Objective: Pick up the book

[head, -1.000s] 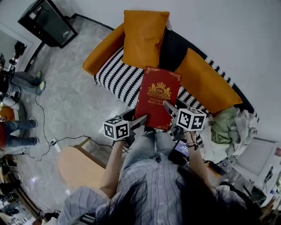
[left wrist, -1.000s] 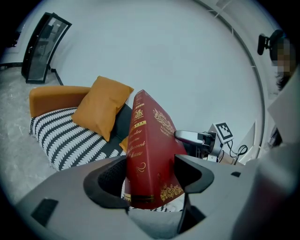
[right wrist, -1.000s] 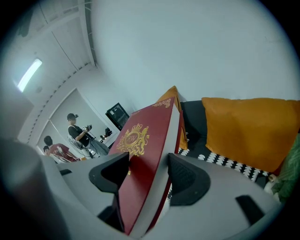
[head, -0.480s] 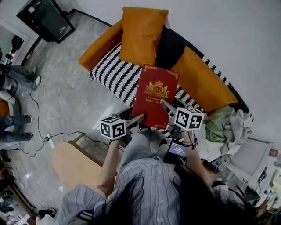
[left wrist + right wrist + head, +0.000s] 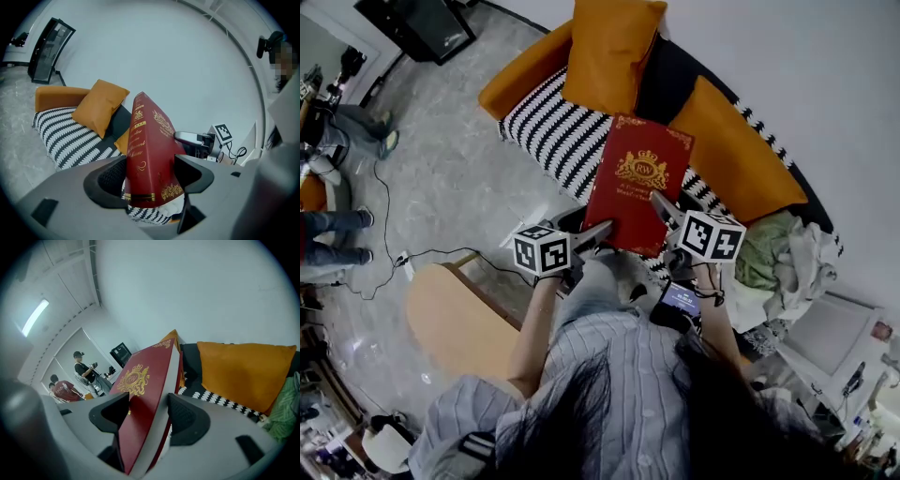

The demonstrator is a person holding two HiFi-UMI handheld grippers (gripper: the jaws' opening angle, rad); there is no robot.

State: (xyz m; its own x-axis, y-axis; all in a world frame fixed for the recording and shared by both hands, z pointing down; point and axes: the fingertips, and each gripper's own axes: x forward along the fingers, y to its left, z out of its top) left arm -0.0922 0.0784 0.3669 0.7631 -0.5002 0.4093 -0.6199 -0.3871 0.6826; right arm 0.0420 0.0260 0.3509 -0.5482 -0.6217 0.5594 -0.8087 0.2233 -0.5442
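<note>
At the far left of the head view, legs of people [image 5: 333,225] on the grey floor, with a black cable [image 5: 384,234] trailing past. At the top left, a black speaker [image 5: 422,23], now cut by the top edge where half a second ago it sat fully in view. Further right, a striped sofa [image 5: 553,131] with an orange cushion [image 5: 609,47] leaning on its back.

Left of centre, the left tongs [image 5: 602,230], clamped on the lower left corner of the red book [image 5: 637,192]. Same in the left gripper view: left tongs [image 5: 150,180] pressed on both covers beside the spine, book [image 5: 150,150] standing upright with white wall behind its top. Under its lower edge, striped cloth, probably the sofa seat, though too little shows to be sure.

Book held in the air between the two grippers, above the sofa's front edge, gold crest facing up. Grip the same as half a second ago; book a touch higher and further right in the frame.

Right of it, the right tongs [image 5: 661,208], closed on the lower right corner. In the right gripper view, right tongs [image 5: 147,416] squeezing front cover and page edge of the book [image 5: 145,394].

Beyond, a second orange cushion [image 5: 736,159], then a heap of green and white clothes [image 5: 778,262].
</note>
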